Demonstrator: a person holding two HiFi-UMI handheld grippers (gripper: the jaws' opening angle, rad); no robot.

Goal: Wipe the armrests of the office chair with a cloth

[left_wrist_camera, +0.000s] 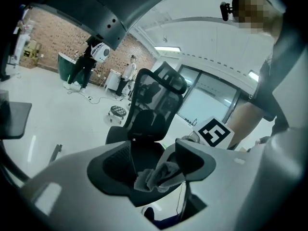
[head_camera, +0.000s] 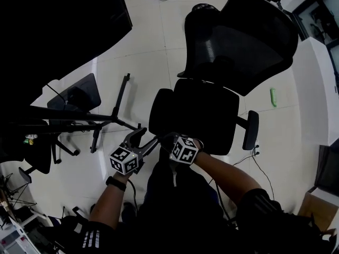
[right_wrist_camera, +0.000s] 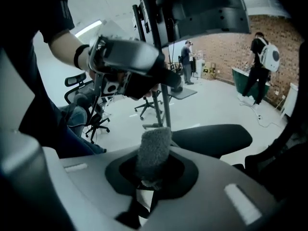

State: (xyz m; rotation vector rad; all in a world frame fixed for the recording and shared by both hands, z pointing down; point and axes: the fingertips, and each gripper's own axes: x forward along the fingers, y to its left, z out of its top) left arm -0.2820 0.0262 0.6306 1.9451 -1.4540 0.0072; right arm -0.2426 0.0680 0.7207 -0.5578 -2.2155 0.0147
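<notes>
Both grippers sit close together at the front edge of the office chair [head_camera: 204, 115] seat, beside the near end of the armrest [head_camera: 161, 110] on the person's left.

The right gripper [head_camera: 171, 140] has its jaws clamped on a grey cloth [right_wrist_camera: 154, 153], which stands upright out of them as a roll.

The left gripper [head_camera: 145, 139] has its jaws closed on a bunched fold of grey cloth [left_wrist_camera: 156, 177] that touches both pads. Whether both hold the same cloth cannot be determined.

The near armrest lies just beyond the roll, apart from it. The second armrest [head_camera: 250, 130] is at the seat's opposite side.

The chair stands on a pale tiled floor [head_camera: 143, 62], with its backrest [head_camera: 243, 41] away from the person.
</notes>
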